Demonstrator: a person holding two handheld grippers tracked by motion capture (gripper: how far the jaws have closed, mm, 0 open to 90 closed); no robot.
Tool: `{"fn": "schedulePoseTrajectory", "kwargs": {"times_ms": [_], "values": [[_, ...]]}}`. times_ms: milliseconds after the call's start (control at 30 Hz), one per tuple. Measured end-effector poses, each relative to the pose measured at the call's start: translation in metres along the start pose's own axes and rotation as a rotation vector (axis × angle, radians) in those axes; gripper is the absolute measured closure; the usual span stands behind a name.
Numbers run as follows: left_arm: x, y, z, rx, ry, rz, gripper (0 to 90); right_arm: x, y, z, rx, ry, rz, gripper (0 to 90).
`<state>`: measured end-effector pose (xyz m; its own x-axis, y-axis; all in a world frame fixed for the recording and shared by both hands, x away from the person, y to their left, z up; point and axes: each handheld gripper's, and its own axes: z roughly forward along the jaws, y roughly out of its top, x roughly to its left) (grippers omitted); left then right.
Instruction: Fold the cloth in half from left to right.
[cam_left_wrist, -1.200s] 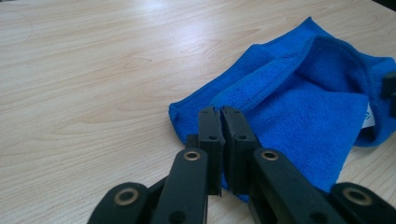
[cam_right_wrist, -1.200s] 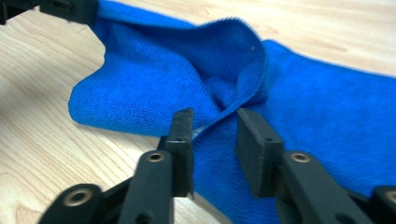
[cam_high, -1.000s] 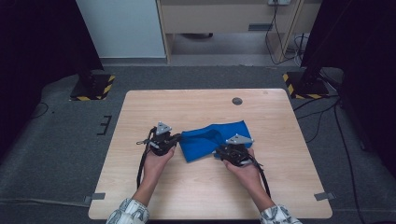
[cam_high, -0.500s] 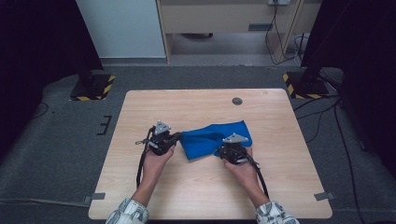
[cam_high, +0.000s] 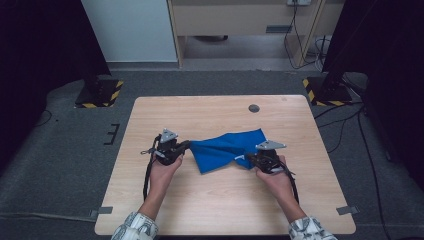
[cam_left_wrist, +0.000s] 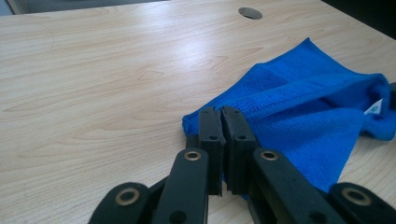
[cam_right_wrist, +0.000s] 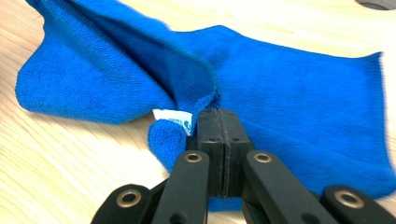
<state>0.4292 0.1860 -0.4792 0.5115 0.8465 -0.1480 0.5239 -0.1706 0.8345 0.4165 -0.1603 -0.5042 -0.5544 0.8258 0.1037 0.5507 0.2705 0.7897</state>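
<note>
Left gripper (cam_high: 186, 145) pinches blue cloth (cam_high: 227, 149) corner tight. Right gripper (cam_high: 249, 159), jaws just closing, grips edge near white tag (cam_right_wrist: 173, 116). Likely to spread cloth flat on bench (cam_high: 210, 112).

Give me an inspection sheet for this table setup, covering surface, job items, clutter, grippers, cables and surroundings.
Surface: light wooden table, round hole near the far edge.
Job's things: blue cloth, rumpled, stretched between both grippers; white tag at one corner.
Clutter: nothing seen.
Grippers: left gripper shut on the cloth's edge; right gripper has just been closing and is shut on the cloth near the tag.
Cables: black cable trails from the left gripper along the forearm; loose cables on the floor at right.
Surroundings: grey carpet, striped stand bases, cabinet behind.
</note>
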Motion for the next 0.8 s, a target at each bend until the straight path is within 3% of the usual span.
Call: {"fn": "schedulePoseTrajectory", "kwargs": {"times_ms": [133, 300, 500, 633, 800], "values": [[-0.005, 0.002, 0.0, 0.005, -0.019, 0.015, 86.9, -0.01, 0.002, -0.015, -0.025, 0.051, 0.0, 89.8], [-0.013, 0.005, -0.003, -0.007, -0.04, 0.025, 86.8, -0.018, 0.003, -0.027, -0.048, 0.073, 0.004, 90.0], [-0.019, 0.004, -0.004, 0.012, -0.058, 0.034, 86.6, -0.027, 0.004, -0.042, -0.065, 0.098, 0.02, 90.0], [-0.024, 0.0, -0.005, 0.038, -0.058, 0.07, 86.4, -0.027, 0.001, -0.052, -0.045, 0.112, -0.003, 90.0], [-0.013, -0.001, -0.006, 0.041, -0.034, 0.053, 86.5, -0.015, -0.008, -0.053, -0.029, 0.145, -0.029, 90.0]]}}
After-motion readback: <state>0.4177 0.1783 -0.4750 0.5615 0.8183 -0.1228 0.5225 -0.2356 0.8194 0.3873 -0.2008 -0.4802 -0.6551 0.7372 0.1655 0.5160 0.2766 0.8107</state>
